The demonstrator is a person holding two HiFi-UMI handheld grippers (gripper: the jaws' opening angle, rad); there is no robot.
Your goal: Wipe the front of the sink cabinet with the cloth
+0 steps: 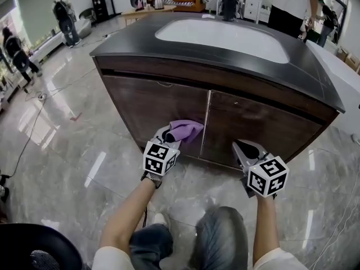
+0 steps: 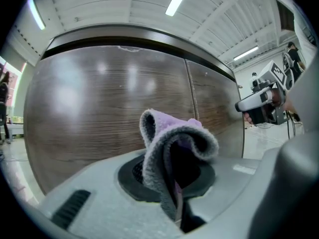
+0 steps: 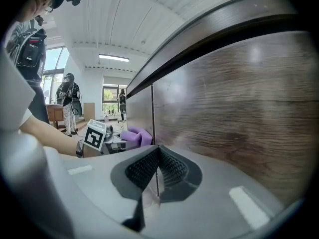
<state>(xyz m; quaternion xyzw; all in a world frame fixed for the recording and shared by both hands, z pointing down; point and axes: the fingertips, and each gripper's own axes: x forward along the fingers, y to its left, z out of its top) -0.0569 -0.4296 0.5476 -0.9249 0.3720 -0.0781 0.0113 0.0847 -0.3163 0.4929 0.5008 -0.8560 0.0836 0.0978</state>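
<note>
The sink cabinet (image 1: 169,103) has two dark wood doors under a black counter. My left gripper (image 1: 170,136) is shut on a purple cloth (image 1: 185,130), held against the lower right part of the left door near the seam (image 1: 206,121). In the left gripper view the cloth (image 2: 172,143) bulges out from between the jaws, close to the wood front (image 2: 109,103). My right gripper (image 1: 243,149) hangs shut and empty, just in front of the right door (image 1: 259,122). The right gripper view shows its pads (image 3: 172,167) pressed together beside the door (image 3: 239,103), with the cloth (image 3: 135,135) farther left.
A white basin (image 1: 225,35) is set in the black counter (image 1: 315,77). Glossy marble floor (image 1: 67,151) surrounds the cabinet. People stand at the far left (image 1: 66,17) and behind the counter (image 1: 289,4). A black round seat (image 1: 39,246) is at the lower left. My knees (image 1: 219,235) are below the grippers.
</note>
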